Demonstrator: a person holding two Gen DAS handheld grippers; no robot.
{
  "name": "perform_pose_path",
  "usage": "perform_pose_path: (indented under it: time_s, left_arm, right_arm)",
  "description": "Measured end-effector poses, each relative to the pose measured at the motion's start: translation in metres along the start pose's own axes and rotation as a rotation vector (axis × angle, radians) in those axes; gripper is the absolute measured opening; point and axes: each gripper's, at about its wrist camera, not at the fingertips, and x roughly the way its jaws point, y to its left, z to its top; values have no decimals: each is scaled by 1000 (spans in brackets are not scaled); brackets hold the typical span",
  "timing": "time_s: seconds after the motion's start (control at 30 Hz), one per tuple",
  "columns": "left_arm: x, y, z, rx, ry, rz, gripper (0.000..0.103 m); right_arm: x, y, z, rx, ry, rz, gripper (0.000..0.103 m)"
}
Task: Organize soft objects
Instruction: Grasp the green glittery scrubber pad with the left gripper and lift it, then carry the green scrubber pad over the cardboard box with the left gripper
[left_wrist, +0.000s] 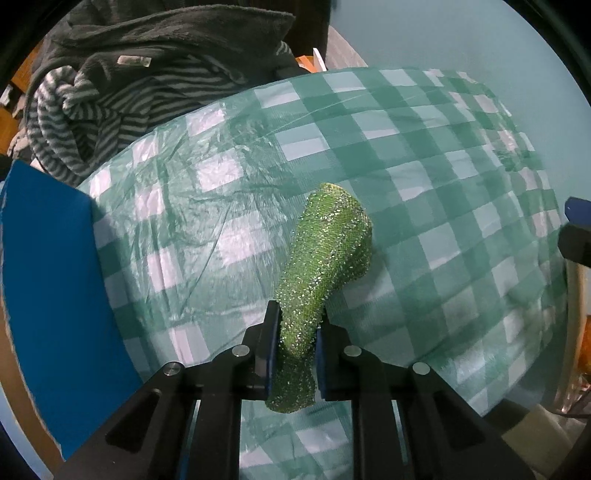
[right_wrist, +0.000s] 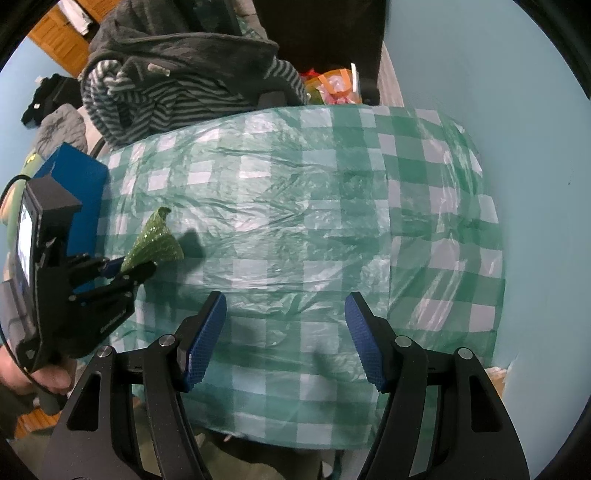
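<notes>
A green glittery scouring cloth (left_wrist: 325, 251) hangs squeezed between the blue pads of my left gripper (left_wrist: 295, 325), which is shut on its lower part and holds it just above the green-and-white checked tablecloth (left_wrist: 424, 184). In the right wrist view the same cloth (right_wrist: 155, 240) sticks up from the left gripper (right_wrist: 127, 267) at the table's left side, with a person's hand (right_wrist: 22, 376) on the handle. My right gripper (right_wrist: 286, 306) stands open over the near middle of the tablecloth (right_wrist: 314, 206), with nothing between its fingers.
A blue box (left_wrist: 48, 288) (right_wrist: 77, 184) sits at the table's left edge. A heap of grey and striped clothing (left_wrist: 129, 92) (right_wrist: 177, 85) lies behind the far-left corner. An orange bag (right_wrist: 332, 85) stands beyond the far edge. A pale blue wall (right_wrist: 517, 110) bounds the right.
</notes>
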Motion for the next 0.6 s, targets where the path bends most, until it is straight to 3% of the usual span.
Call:
perform_pose_path:
  time_s: [0.6]
  left_arm:
    - [-84, 17, -15, -56, -127, -72, 16]
  right_arm:
    - [-48, 32, 9, -25, -73, 20, 66]
